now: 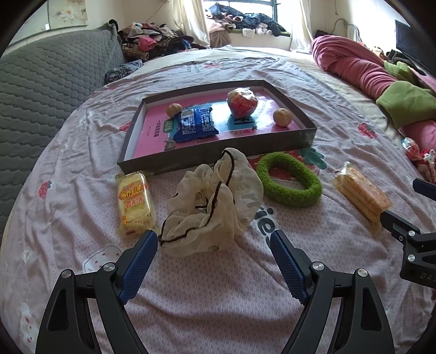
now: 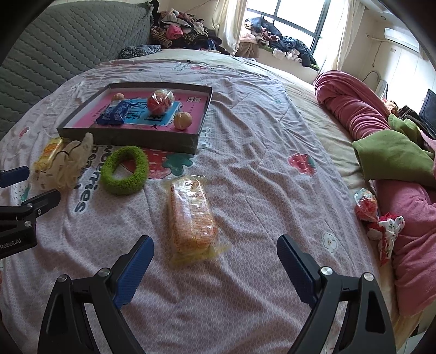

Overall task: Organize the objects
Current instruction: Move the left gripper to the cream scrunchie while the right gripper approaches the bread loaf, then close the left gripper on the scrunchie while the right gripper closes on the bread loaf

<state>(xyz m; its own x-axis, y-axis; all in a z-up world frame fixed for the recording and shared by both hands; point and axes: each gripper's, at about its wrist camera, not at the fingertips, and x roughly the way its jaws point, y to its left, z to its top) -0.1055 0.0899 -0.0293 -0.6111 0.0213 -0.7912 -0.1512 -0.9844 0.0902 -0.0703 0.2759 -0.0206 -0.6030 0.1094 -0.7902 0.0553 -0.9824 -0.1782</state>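
Lit by daylight from the window (image 1: 250,16), blown out white at the panes. Soft, even brightness across the bedsheet (image 2: 259,141), only faint shadows in its wrinkles. Sharp at centre; strong fisheye bending and black vignette at corners

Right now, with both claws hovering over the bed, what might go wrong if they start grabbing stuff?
The left gripper is open by the cream scrunchie; soft fabric may bunch or slip out. The right gripper faces the orange cracker pack; squeezing could crush it. The shallow box sits on rumpled bedding, so a nudge might shift it.
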